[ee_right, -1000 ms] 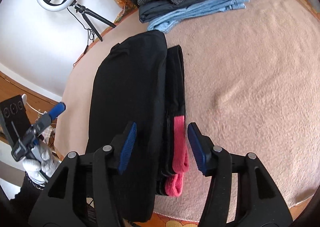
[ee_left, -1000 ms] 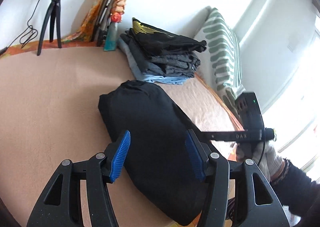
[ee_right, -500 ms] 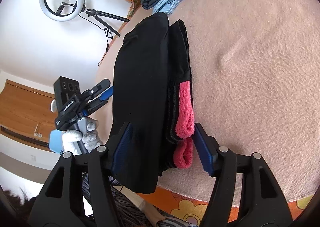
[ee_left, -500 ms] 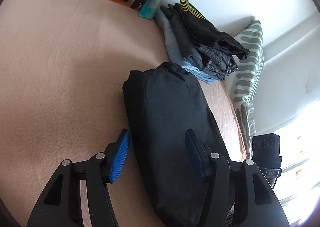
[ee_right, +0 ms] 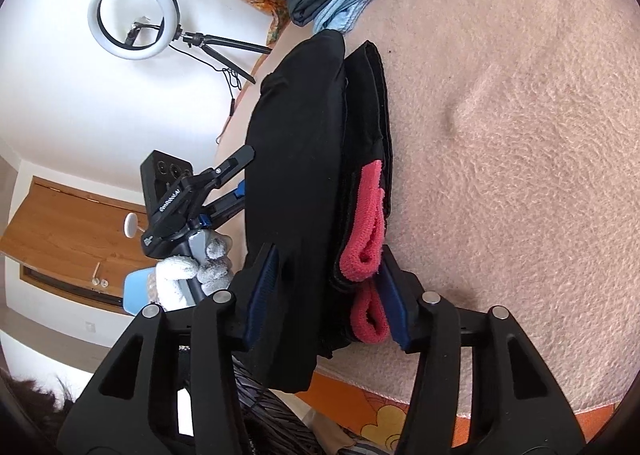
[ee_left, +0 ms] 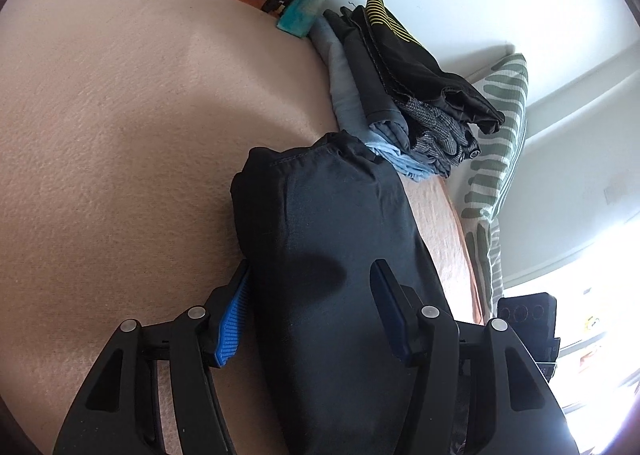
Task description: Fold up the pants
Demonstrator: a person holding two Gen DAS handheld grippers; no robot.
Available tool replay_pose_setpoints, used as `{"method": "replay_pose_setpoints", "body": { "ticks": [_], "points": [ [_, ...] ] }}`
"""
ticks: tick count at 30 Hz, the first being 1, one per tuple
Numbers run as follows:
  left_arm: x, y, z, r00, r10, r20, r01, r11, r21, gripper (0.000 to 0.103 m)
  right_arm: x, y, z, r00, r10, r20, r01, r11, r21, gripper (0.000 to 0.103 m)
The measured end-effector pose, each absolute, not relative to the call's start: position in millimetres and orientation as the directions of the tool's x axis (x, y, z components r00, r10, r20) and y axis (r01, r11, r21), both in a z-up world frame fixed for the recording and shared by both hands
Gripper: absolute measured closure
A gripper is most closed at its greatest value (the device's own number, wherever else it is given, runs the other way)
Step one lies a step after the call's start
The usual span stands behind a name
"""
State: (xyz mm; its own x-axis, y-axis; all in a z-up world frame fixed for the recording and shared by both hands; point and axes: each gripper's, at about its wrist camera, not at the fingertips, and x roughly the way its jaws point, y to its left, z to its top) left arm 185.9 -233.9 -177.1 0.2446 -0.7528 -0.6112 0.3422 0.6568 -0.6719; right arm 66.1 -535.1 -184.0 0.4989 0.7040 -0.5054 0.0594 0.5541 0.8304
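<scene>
The left tool (ee_left: pixel 310 311) tilts downward over the near part of the folded black pants (ee_left: pixel 332 239); its ribbed blue left pad (ee_left: pixel 234 325) sits at the bundle's left edge beside the blanket, and the other blue pad lies on top of the cloth. Whether the pads press the fabric cannot be told. In the right wrist view a hand in a grey knit glove (ee_right: pixel 196 269) carries this tool at the bundle's left side. The right tool (ee_right: pixel 326 295) also angles down, and its jaws are closing around the bundle's near end, one pad on the black top layer, the other against the pink ribbed cuffs (ee_right: pixel 368 223) that peek from the stack's right side. The pants lie on the pinkish-beige fleece blanket of the bed (ee_left: pixel 120 127), long axis running away from both cameras toward a pile of folded dark, grey and blue clothes (ee_left: pixel 400 95). The bundle's near end is cut off behind the tool bodies, and the lower layers are hidden under the top fold.
</scene>
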Motion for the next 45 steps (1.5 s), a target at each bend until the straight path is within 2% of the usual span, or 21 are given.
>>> {"method": "replay_pose_setpoints", "body": {
  "ticks": [4,8,11,13,15,18,20,23,27,31,35,38,42,45],
  "points": [
    [185.3,-235.2,-176.9,0.249,-0.749,-0.614,0.349,0.661,-0.664,0.047,64.8,-533.9,-188.5,0.473,0.692,-0.546,0.100,0.573,0.813,0.046],
    [185.5,-236.0,-177.3,0.252,-0.749,-0.612,0.350,0.660,-0.665,0.047,59.3,-528.5,-191.1,0.442,0.725,-0.528,0.120,0.536,0.836,0.039],
    [186.1,-236.6,-178.1,0.256,-0.749,-0.611,0.348,0.661,-0.665,0.047,56.9,-522.5,-191.9,0.455,0.719,-0.525,0.106,0.542,0.834,0.039],
    [186.1,-238.3,-177.6,0.263,-0.747,-0.610,0.344,0.663,-0.664,0.047,59.7,-520.1,-193.6,0.465,0.721,-0.513,0.112,0.527,0.843,0.044],
    [186.1,-239.6,-177.2,0.270,-0.744,-0.612,0.341,0.668,-0.661,0.048,62.8,-513.8,-194.0,0.468,0.696,-0.545,0.118,0.562,0.819,0.062],
    [186.8,-238.7,-178.1,0.285,-0.734,-0.617,0.333,0.679,-0.654,0.058,61.4,-503.8,-184.1,0.494,0.640,-0.589,0.087,0.637,0.766,0.068],
    [187.7,-235.5,-179.8,0.292,-0.736,-0.611,0.322,0.677,-0.661,0.068,59.2,-495.1,-171.3,0.508,0.595,-0.623,0.049,0.702,0.710,0.070],
    [187.9,-234.5,-181.0,0.300,-0.730,-0.614,0.325,0.683,-0.654,0.068,56.7,-484.5,-160.2,0.513,0.525,-0.679,0.040,0.776,0.630,0.071],
    [188.5,-238.4,-180.6,0.324,-0.714,-0.620,0.307,0.700,-0.645,0.066,55.3,-488.4,-161.1,0.505,0.540,-0.673,0.056,0.758,0.650,0.071],
    [190.8,-241.5,-181.4,0.353,-0.713,-0.606,0.306,0.700,-0.645,0.066,48.8,-475.4,-150.0,0.517,0.491,-0.701,0.036,0.806,0.591,0.071],
    [188.9,-240.9,-179.8,0.358,-0.721,-0.593,0.330,0.692,-0.643,0.079,42.5,-451.5,-129.2,0.549,0.381,-0.744,-0.044,0.902,0.429,0.072],
    [187.1,-238.0,-172.9,0.354,-0.741,-0.570,0.334,0.670,-0.663,0.085,37.7,-440.0,-116.4,0.581,0.330,-0.744,-0.078,0.933,0.352,0.073],
    [177.0,-241.4,-146.1,0.390,-0.744,-0.543,0.404,0.668,-0.625,0.088,28.4,-425.7,-97.7,0.635,0.243,-0.734,-0.121,0.969,0.216,0.074],
    [172.9,-244.2,-119.8,0.416,-0.755,-0.507,0.445,0.656,-0.610,0.088,24.8,-427.7,-78.4,0.671,0.232,-0.704,-0.127,0.972,0.199,0.074]
  ]
}}
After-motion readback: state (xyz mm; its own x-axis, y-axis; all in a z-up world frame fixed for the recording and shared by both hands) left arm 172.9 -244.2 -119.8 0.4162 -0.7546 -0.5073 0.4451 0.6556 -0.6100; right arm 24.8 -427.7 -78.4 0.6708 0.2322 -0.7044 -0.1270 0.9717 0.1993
